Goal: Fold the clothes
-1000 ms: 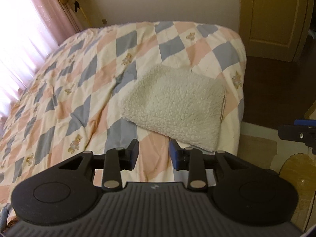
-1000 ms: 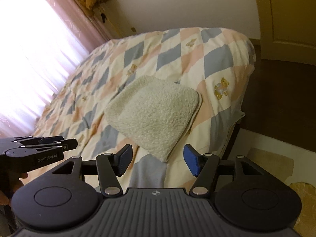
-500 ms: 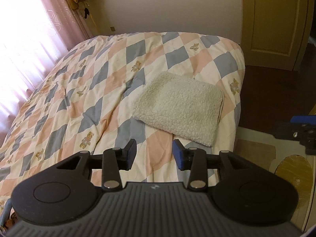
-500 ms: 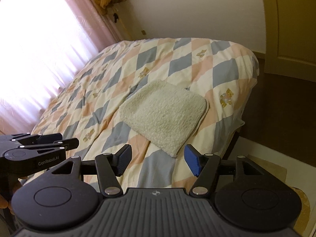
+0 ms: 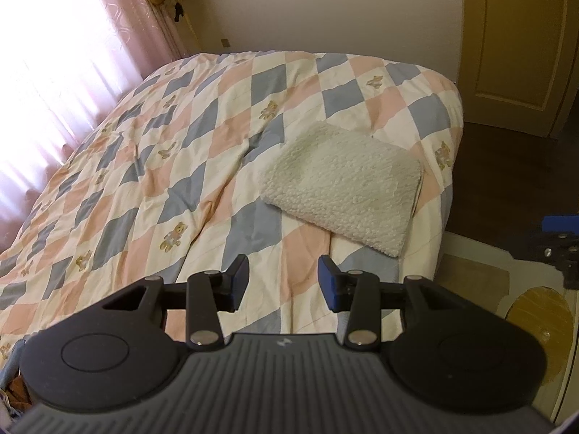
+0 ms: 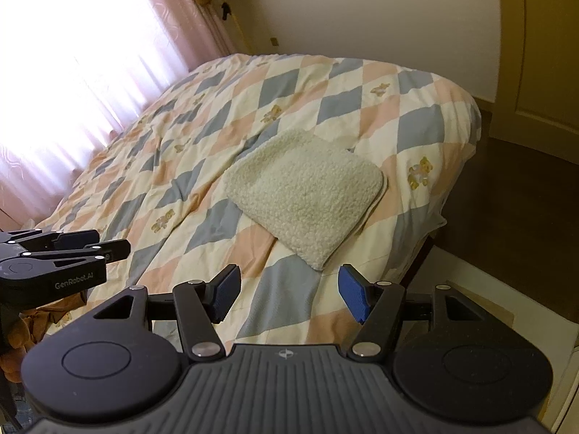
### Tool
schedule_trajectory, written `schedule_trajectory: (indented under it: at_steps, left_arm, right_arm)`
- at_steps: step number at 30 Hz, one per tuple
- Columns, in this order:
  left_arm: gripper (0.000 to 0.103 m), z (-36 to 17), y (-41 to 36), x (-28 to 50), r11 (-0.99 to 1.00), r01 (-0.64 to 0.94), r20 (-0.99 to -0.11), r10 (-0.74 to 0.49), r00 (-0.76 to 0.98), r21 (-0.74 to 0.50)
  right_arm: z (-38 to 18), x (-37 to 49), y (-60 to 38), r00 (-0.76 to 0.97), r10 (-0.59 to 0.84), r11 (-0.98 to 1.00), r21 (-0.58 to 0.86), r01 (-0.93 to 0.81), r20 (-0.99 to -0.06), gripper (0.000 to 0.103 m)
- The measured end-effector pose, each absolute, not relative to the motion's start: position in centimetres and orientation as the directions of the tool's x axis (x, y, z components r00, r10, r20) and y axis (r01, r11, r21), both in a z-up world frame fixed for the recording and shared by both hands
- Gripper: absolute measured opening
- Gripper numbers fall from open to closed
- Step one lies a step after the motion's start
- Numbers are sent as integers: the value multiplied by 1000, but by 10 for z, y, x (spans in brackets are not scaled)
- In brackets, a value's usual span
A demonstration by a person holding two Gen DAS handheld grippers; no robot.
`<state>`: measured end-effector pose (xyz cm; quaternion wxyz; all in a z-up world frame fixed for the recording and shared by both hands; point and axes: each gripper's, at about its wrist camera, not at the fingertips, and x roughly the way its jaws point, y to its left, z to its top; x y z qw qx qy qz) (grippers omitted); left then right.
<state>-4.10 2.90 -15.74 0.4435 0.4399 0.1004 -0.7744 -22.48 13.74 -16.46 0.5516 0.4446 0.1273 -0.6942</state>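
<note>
A cream fleece garment (image 5: 343,188) lies folded into a neat rectangle near the foot corner of the bed; it also shows in the right wrist view (image 6: 305,193). My left gripper (image 5: 283,282) is open and empty, held back from the garment above the bed's near edge. My right gripper (image 6: 288,294) is open and empty, also well short of the garment. The left gripper shows from the side at the left edge of the right wrist view (image 6: 58,253).
The bed carries a quilt (image 5: 173,166) of pink, blue and cream diamonds with teddy bears. A bright curtained window (image 5: 54,65) is to the left. A yellow door (image 5: 514,43) and dark floor (image 6: 506,199) lie to the right. Brown cloth (image 6: 21,325) lies low at left.
Both grippers have drawn back and up from the folded garment, which now looks smaller and farther off. The garment has not moved. Both stay open.
</note>
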Motion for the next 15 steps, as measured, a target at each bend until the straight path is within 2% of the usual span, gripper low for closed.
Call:
schedule_trajectory:
  at_steps: [9, 11, 15]
  left_arm:
    - [38, -169, 0, -64, -605, 759, -787, -579, -214, 239]
    - [39, -177, -13, -72, -619, 744, -794, -571, -208, 250]
    - [39, -196, -53, -90, -649, 715, -826, -533, -183, 261]
  right_arm:
    - [-180, -251, 117, 19, -622, -384, 326, 864, -783, 64]
    - [-189, -258, 110, 25, -618, -392, 336, 856, -786, 68]
    - [-214, -280, 97, 65, -602, -423, 386, 820, -796, 68]
